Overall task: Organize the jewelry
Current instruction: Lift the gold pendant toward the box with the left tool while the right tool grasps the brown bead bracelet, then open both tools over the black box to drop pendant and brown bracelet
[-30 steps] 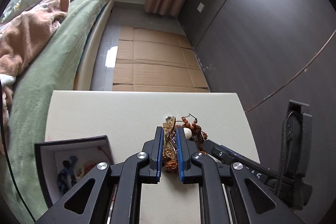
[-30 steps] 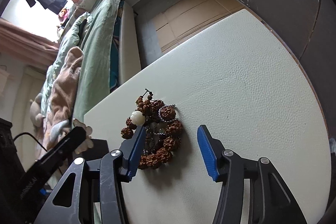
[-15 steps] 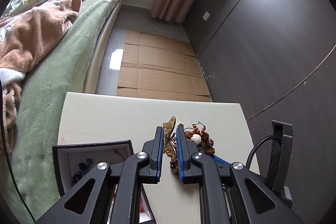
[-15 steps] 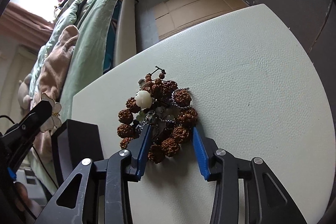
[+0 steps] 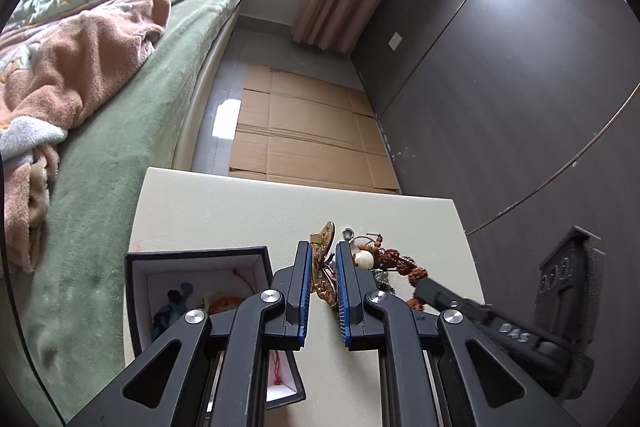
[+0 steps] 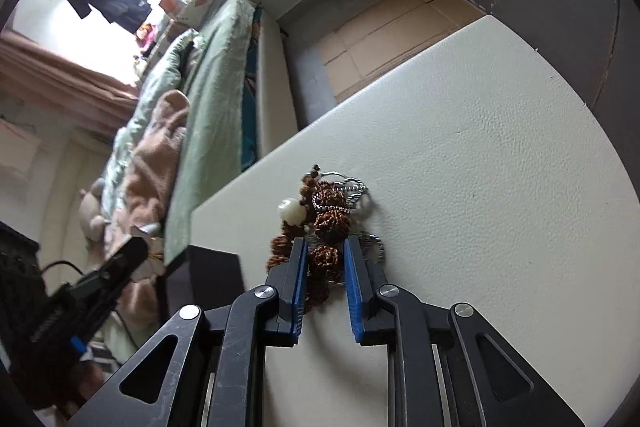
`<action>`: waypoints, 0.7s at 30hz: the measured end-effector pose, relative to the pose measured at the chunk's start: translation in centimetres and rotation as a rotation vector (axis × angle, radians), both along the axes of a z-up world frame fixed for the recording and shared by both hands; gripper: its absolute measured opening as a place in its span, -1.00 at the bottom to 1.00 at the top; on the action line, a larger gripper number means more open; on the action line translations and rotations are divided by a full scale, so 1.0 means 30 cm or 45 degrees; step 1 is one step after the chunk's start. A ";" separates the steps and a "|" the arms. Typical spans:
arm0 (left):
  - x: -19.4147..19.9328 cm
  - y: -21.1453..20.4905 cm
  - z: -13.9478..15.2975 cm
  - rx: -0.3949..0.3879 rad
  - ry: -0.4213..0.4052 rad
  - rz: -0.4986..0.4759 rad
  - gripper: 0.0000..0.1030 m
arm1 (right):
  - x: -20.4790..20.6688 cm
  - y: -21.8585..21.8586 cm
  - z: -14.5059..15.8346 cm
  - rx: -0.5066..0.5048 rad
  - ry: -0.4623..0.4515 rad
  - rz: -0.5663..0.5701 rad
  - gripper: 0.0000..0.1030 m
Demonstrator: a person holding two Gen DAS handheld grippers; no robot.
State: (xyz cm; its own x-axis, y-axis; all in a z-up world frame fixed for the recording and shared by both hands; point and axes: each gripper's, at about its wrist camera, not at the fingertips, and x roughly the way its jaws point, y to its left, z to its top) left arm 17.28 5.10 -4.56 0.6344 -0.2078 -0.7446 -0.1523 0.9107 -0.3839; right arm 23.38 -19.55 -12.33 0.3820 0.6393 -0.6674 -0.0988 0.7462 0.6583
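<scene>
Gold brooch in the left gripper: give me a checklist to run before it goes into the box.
1. Left gripper shut on the gold brooch: ok.
2. Brooch free of the brown bead bracelet: cannot tell; they lie very close.
3. Right gripper pinning the bracelet: ok, fingers closed around one bead.
4. Black box open: ok, interior visible.
5. Room in the box: cannot tell; blue and orange pieces already lie inside.
6. Silver chain clear of the brooch: cannot tell; it is tangled with the beads.
</scene>
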 end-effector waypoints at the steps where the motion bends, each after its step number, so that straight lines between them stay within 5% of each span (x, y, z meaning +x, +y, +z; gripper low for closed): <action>1: -0.007 0.003 0.003 -0.002 -0.003 0.003 -0.77 | -0.012 -0.014 0.011 0.046 -0.010 0.000 -0.63; 9: -0.077 0.020 0.034 -0.014 -0.039 0.034 -0.77 | -0.078 -0.049 0.084 0.290 -0.103 -0.012 -0.63; 21: -0.177 0.066 0.060 0.005 -0.048 0.076 -0.77 | -0.174 -0.053 0.216 0.477 -0.321 0.003 -0.63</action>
State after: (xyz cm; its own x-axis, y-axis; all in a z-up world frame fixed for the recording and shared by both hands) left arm 11.97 7.08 -2.77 0.6734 -0.1658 -0.7204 -0.1919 0.9019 -0.3870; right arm 18.16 -21.14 -5.85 0.5014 0.8200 -0.2761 -0.2924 0.4609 0.8379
